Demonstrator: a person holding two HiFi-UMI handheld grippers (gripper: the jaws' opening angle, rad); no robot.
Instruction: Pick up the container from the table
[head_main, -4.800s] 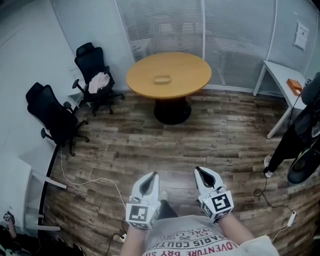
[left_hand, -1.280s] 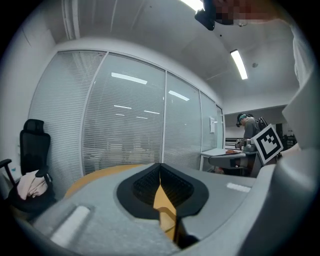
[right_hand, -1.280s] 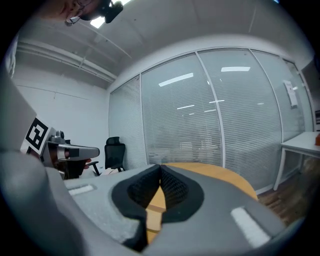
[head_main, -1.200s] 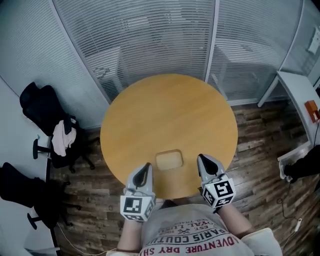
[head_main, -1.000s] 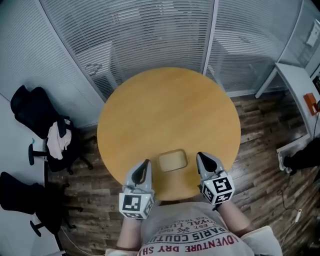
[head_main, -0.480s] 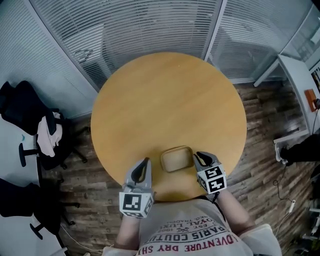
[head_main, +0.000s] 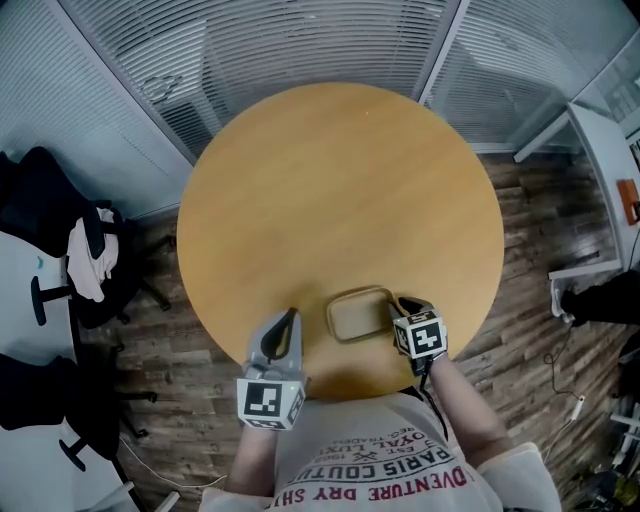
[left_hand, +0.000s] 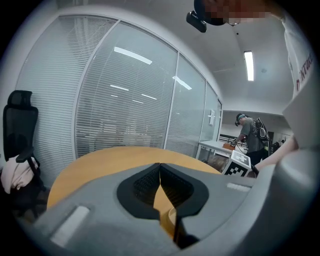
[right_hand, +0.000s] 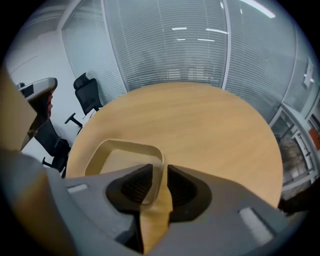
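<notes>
A shallow beige container (head_main: 358, 312) with rounded corners lies near the front edge of the round wooden table (head_main: 340, 180). My right gripper (head_main: 405, 303) points steeply down at the container's right end. In the right gripper view its jaws are opening, and the container's (right_hand: 125, 155) right wall stands between them; a gap shows beside the wall, so this right gripper (right_hand: 159, 172) does not press on it. My left gripper (head_main: 288, 318) hovers over the table edge, left of the container and apart from it. Its tips meet, so the left gripper (left_hand: 160, 167) is shut and empty.
Black office chairs (head_main: 60, 240), one with clothes draped on it, stand left of the table. A white desk (head_main: 605, 140) is at the right. Glass walls with blinds (head_main: 300, 50) run behind. Another person (left_hand: 250, 137) stands far off by that desk.
My right gripper has dropped and tipped downward onto the container's right wall, and its jaws have parted. My left gripper has sunk toward the table edge.
</notes>
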